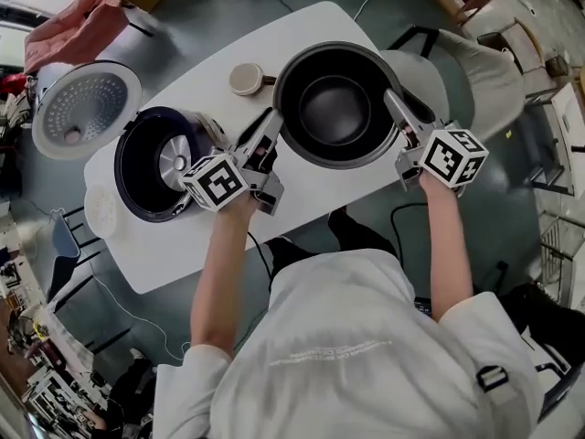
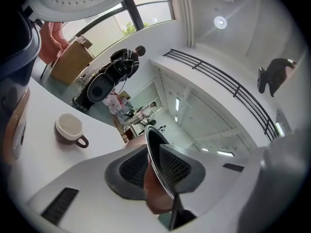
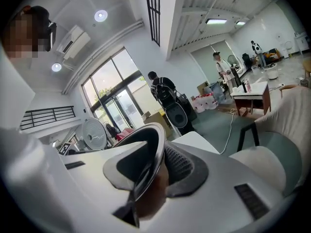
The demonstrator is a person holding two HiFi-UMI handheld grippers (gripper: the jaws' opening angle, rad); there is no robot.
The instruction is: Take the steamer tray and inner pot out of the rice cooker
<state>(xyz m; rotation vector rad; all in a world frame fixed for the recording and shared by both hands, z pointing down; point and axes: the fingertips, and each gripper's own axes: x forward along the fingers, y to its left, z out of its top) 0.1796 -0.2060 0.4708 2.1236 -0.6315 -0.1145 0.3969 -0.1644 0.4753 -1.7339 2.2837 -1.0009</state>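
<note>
Over the white table (image 1: pixel 206 94), arms outstretched, left gripper (image 1: pixel 271 124) and right gripper (image 1: pixel 395 103) clamp the inner pot (image 1: pixel 335 108).

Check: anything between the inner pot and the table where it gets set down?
Nothing visible. The inner pot is out of the rice cooker, with the left tongs and right tongs clamped on its rim. The cup sits beside its far-left edge, not under it. The table directly beneath the pot is hidden.

Big open lab hall: mezzanine railing (image 2: pixel 218 79), glass doors (image 3: pixel 111 111), desk (image 3: pixel 250 92) w/ gear.
</note>
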